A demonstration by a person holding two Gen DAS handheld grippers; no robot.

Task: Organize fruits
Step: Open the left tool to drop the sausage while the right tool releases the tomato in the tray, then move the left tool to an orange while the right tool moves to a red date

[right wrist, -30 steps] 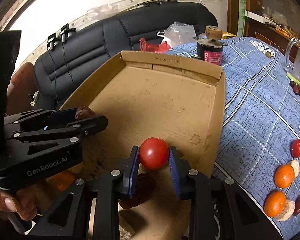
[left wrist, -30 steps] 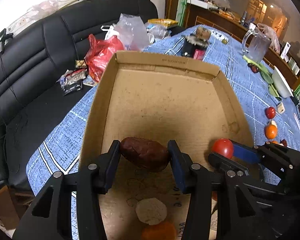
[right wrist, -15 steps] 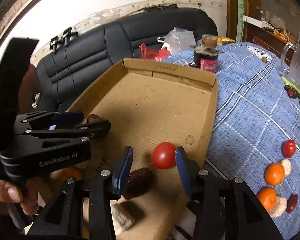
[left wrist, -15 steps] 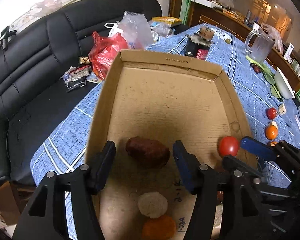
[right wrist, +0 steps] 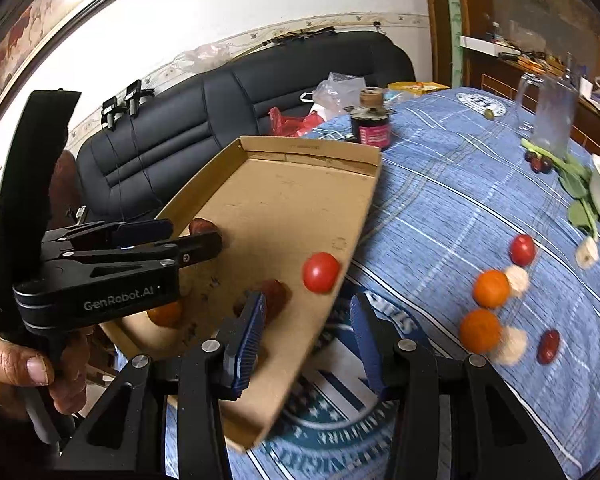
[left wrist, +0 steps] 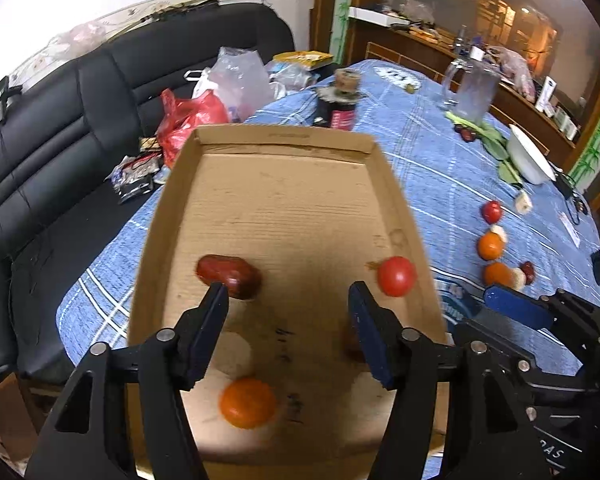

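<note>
A shallow cardboard tray [left wrist: 284,140] [right wrist: 312,152] lies on the blue tablecloth. In it are a dark red date [left wrist: 228,276], a red tomato [left wrist: 396,276] [right wrist: 321,272], an orange [left wrist: 247,402] and a pale round piece [left wrist: 236,354]. A second dark date [right wrist: 274,294] lies near the tomato. My left gripper [left wrist: 288,320] is open and empty above the tray's near end; it also shows in the right wrist view [right wrist: 188,236]. My right gripper [right wrist: 306,332] is open and empty over the tray's right rim.
On the cloth to the right lie two oranges [right wrist: 490,288] [right wrist: 480,330], a small tomato [right wrist: 522,250], pale pieces [right wrist: 512,346] and a date [right wrist: 548,346]. A dark jar [right wrist: 370,126], a glass mug [right wrist: 552,116], leaves and a white bowl [left wrist: 530,156] stand farther back. A black sofa [left wrist: 60,128] is left.
Both grippers opened and pulled back. The date left the left gripper and the tomato left the right gripper; both now lie in the tray.
</note>
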